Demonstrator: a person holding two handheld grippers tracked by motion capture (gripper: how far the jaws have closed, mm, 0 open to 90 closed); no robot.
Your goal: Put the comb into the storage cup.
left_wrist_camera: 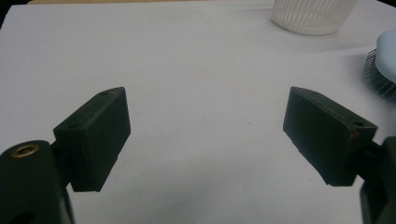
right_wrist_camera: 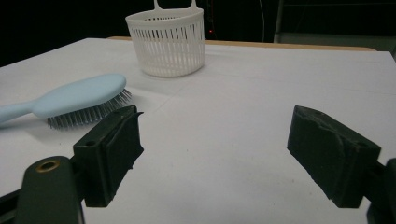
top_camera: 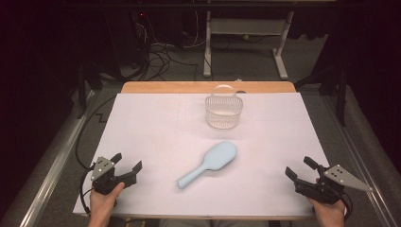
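Starting configuration for putting a hairbrush away in a basket, as the layout suggests. The light-blue hairbrush (top_camera: pixel 210 163) lies bristles-down near the centre of the white-covered bench (top_camera: pixel 142 123), its oval head toward 1 o'clock and its handle toward 7 o'clock. The white slatted basket (top_camera: pixel 223 111) stands upright at 12 o'clock from the brush head, apart from it, close to the far edge of the bench; its loop handle rises at the far side, and it looks to hold nothing.

The left tongs (top_camera: pixel 126 163) rest at the near left corner of the bench, at about 8 o'clock from the brush, held in the person's left hand (top_camera: pixel 104 201). In the left gripper view their jaws stand wide apart with bare bench surface between them; the bristle edge of the brush shows at 2 o'clock. The right tongs (top_camera: pixel 299 167) sit at the near right corner, at about 4 o'clock from the brush, in the right hand (top_camera: pixel 328 213). In the right gripper view their jaws are likewise spread, nothing between them, with the brush at 10 o'clock and the basket at 12 o'clock.

Progress, as judged: nothing yet accomplished. The brush is untouched and well clear of both tongs. Remaining steps appear to be the reach, the grasp, the lift, and the transfer into the basket.
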